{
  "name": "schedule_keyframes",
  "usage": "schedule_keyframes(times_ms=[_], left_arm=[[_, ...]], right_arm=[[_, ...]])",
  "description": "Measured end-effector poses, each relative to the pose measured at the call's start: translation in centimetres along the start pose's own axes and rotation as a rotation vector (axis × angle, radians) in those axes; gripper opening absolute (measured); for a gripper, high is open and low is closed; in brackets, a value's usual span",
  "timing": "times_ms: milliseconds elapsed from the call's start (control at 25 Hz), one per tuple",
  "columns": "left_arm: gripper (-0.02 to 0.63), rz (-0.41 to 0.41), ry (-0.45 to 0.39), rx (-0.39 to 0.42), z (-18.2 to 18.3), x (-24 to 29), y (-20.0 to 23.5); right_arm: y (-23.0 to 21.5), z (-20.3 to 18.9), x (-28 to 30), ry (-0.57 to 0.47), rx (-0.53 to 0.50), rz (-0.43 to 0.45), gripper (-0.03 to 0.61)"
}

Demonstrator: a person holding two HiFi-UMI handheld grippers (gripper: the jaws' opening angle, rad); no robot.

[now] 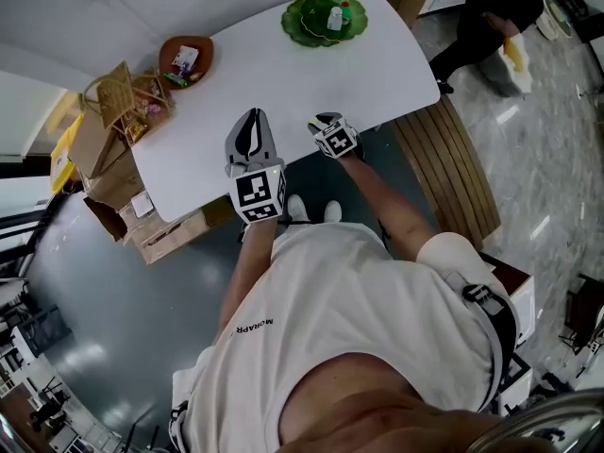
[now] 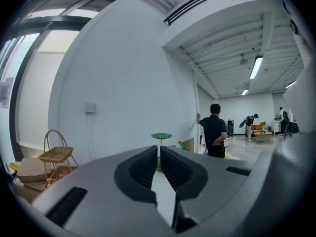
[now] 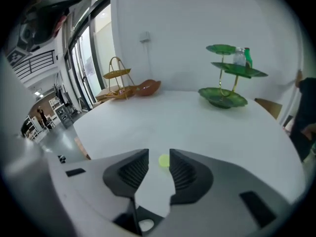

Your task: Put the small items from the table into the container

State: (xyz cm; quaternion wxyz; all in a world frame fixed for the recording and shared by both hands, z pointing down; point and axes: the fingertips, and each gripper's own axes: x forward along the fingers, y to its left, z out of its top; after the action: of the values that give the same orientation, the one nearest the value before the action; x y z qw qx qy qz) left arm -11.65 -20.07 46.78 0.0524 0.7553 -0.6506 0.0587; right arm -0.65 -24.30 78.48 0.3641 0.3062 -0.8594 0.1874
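1. The right gripper (image 3: 159,154) has its jaws partly apart and grips nothing. A small yellow-green item (image 3: 163,161) lies on the white table (image 3: 197,127), showing in the gap between the jaw tips.
2. The left gripper (image 2: 159,149) has its jaws almost together, with nothing between them, and is held level at the table's near edge.
3. Farther off, a green tiered stand (image 3: 227,95) stands at the far end of the table. A brown bowl (image 3: 148,87) sits at the table's left edge, beside a wicker rack (image 3: 118,80).

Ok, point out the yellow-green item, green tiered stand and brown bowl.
yellow-green item (image 3: 164,161): right gripper view, its centre.
green tiered stand (image 3: 212,96): right gripper view, bottom tray.
brown bowl (image 1: 168,57): head view, left wall.
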Motion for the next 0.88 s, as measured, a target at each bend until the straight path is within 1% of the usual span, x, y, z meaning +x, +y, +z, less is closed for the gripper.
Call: schedule_keyframes(times_ms=[120,200,320,520,640,760,880], left_arm=[[0.006,-0.001,0.013,0.002,-0.3,0.2,0.1],[0.006,0.002,0.014,0.002,-0.4,0.3,0.4],[0.006,0.008,0.018,0.007,-0.7,0.4,0.8],[0.006,0.014,0.033,0.025,-0.9,0.2,0.9],[0.006,0.008,0.034,0.047,-0.9,0.3,0.7],[0.006,0.006,0.034,0.058,-0.9,0.2,0.4],[0.006,0.003,0.027,0.055,-0.7,0.2,0.2]], right_arm=[[-0.7,-0.8,1.5,0.027,0.047,-0.016,0.124],[-1.1,-0.9,2.3,0.038,0.037,-0.022,0.129],[-1.3,-0.6,3.2,0.025,0.015,-0.026,0.144],[-1.7,-2.7,3.8,0.081,0.014,-0.043,0.143],[-2.1,-3.2,4.3,0.071,-0.005,-0.051,0.114],[-1.5,-2.5,4.0,0.033,-0.028,-0.037,0.109],[-1.8,-1.3,2.7,-0.013,-0.018,-0.056,0.109]])
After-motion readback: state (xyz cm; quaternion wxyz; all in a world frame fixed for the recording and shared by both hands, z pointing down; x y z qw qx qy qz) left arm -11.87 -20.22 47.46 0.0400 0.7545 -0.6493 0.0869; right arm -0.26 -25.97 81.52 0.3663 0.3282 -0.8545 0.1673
